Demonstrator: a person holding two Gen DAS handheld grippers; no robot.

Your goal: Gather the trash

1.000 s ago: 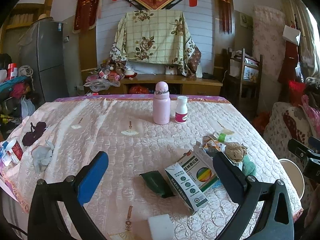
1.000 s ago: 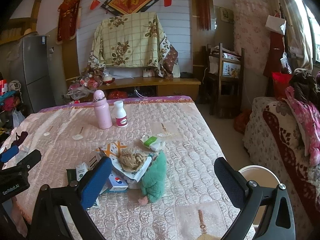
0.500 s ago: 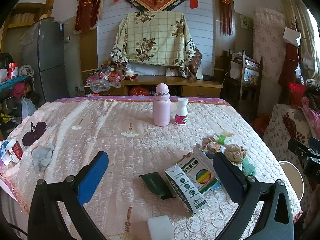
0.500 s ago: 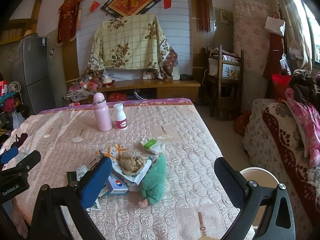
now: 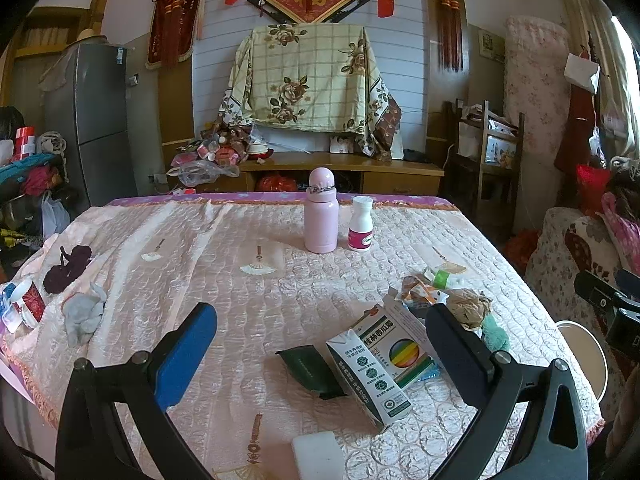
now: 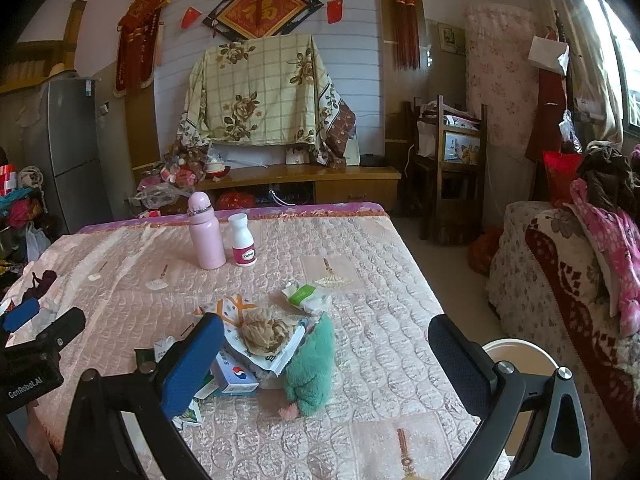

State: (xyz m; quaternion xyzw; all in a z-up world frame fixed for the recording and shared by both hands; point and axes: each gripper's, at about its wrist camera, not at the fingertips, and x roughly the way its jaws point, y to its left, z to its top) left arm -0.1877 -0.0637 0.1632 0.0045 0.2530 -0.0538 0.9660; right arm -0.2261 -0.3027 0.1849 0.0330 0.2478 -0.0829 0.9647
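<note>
Both tools gape empty: left tool point(image 5: 320, 350) above the carton point(image 5: 370, 372), right tool point(image 6: 326, 354) over the crumpled paper point(image 6: 264, 330)

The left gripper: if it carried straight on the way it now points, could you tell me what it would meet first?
Probably the dark green flat packet on the quilted pink tablecloth, beside the white-and-green carton. The open left gripper points there, though depth is uncertain.

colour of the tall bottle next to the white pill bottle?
Pale pink tall bottle, domed cap included; clearest in the left wrist view.
</note>
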